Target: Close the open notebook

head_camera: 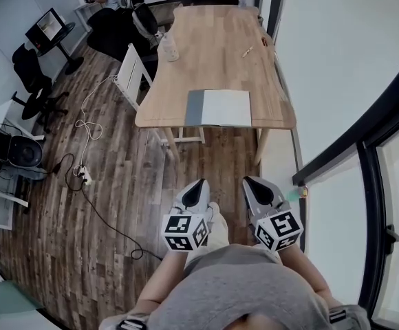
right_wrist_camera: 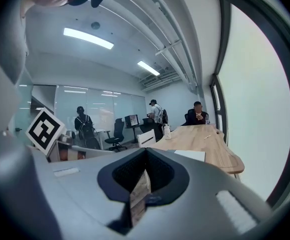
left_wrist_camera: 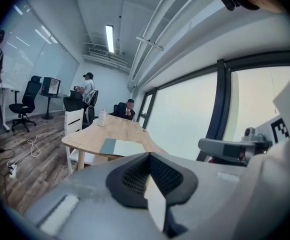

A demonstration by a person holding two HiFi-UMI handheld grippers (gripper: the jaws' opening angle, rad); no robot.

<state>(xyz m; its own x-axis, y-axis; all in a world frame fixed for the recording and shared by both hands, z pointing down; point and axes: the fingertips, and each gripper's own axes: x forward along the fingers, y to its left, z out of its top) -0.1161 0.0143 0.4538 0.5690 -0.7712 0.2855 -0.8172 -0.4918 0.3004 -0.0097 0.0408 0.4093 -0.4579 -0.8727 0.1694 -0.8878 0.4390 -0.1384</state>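
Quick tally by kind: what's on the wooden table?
open notebook: 1
bottle: 1
small items, too small to identify: 2
total: 4

Your 12 o'clock: table (head_camera: 213, 53) pale smooth wood, matt; notebook (head_camera: 227, 107) matt paper. Floor (head_camera: 117, 163) at 9 o'clock dark wood planks, slight sheen.

The person wears a grey shirt (head_camera: 235, 291). The left gripper (head_camera: 195, 188) and the right gripper (head_camera: 256, 184) have pale grey shells with black, pointed fronts. Up close, the black part looks like fine mesh. Each gripper has a white cube with black square marks on it: the left cube (head_camera: 184, 232) and the right cube (head_camera: 279, 229).
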